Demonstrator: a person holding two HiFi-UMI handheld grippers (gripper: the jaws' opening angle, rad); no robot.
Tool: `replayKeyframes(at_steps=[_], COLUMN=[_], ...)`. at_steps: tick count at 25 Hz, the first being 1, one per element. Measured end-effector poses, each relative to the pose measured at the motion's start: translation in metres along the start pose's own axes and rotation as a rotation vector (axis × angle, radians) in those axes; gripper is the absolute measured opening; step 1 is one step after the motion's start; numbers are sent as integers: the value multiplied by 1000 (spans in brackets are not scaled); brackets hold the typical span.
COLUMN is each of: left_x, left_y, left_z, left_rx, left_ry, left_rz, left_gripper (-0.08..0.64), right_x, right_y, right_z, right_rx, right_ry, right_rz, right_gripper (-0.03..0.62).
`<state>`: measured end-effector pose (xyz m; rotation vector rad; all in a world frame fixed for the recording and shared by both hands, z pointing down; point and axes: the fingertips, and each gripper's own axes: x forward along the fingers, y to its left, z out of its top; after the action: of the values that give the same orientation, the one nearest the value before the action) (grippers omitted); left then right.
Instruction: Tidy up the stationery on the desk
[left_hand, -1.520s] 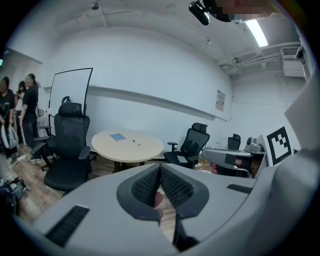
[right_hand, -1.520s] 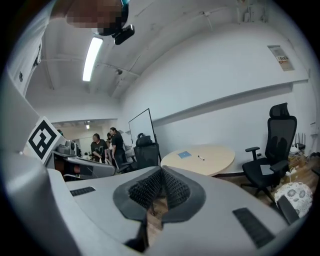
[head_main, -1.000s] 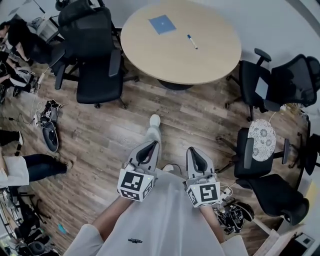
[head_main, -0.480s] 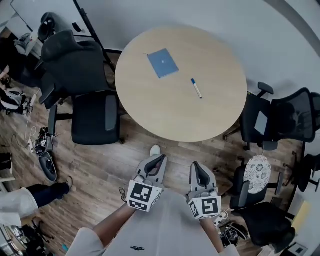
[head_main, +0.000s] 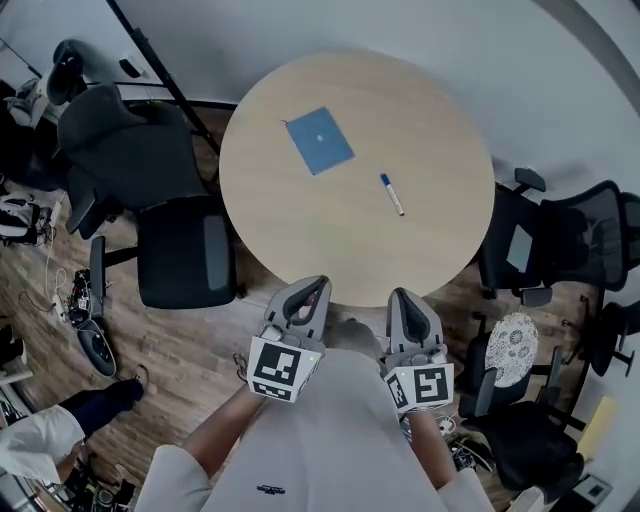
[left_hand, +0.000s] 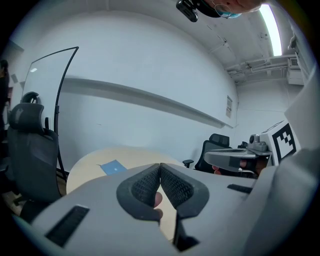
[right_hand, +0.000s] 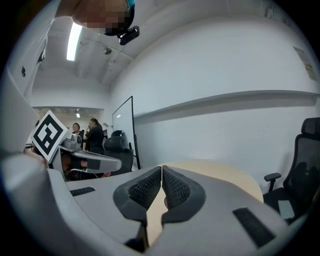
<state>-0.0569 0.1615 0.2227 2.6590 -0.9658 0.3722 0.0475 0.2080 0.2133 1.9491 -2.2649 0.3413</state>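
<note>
At the desk's near edge: approach step, nothing in hand

On the round desk (head_main: 300, 235) we list two items of stationery.

Item one: blue pad (head_main: 319, 140), lying flat toward the far left of the top.
Item two: marker (head_main: 391, 194), white with a blue cap, loose near the middle, well apart from the pad.
Neither is touched.

Left hand-held gripper (head_main: 308, 292): jaws fully together, pads meeting, nothing between them, held just at the near rim.
Right hand-held gripper (head_main: 404, 302): likewise closed and empty, beside the left at the same rim.

Surroundings: black chairs (head_main: 185, 250) to either side of the desk; wood floor (head_main: 200, 350).

We judge the step in hand to be the approach, with no item taken up yet. As we read it, the next move calls for reaching over the top, parting one pair of jaws and lining them across the marker's thin barrel. The flat pad will likely need lifting by an edge. Where the things belong we cannot tell; no holder or tray shows.
</note>
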Motion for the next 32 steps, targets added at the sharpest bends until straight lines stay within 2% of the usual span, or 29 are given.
replayKeyframes(at_steps=[6, 17, 20, 25, 32], left_x=[36, 84, 94, 120, 154], left_y=[5, 30, 37, 56, 75], left_z=[5, 12, 8, -2, -19], left_rx=[-42, -118, -145, -174, -219], left_ry=[25, 32, 32, 57, 106], left_rz=[31, 169, 210, 278, 300], left_gripper=[20, 20, 20, 20, 20], right_x=[38, 109, 133, 180, 238], right_y=[-29, -58, -68, -91, -108], right_z=[5, 5, 4, -7, -27], right_rx=[-12, -31, -4, 26, 60], right_ry=[16, 77, 99, 140, 191], right_rz=[60, 230, 271, 292, 295], right_gripper=[33, 34, 34, 34, 34])
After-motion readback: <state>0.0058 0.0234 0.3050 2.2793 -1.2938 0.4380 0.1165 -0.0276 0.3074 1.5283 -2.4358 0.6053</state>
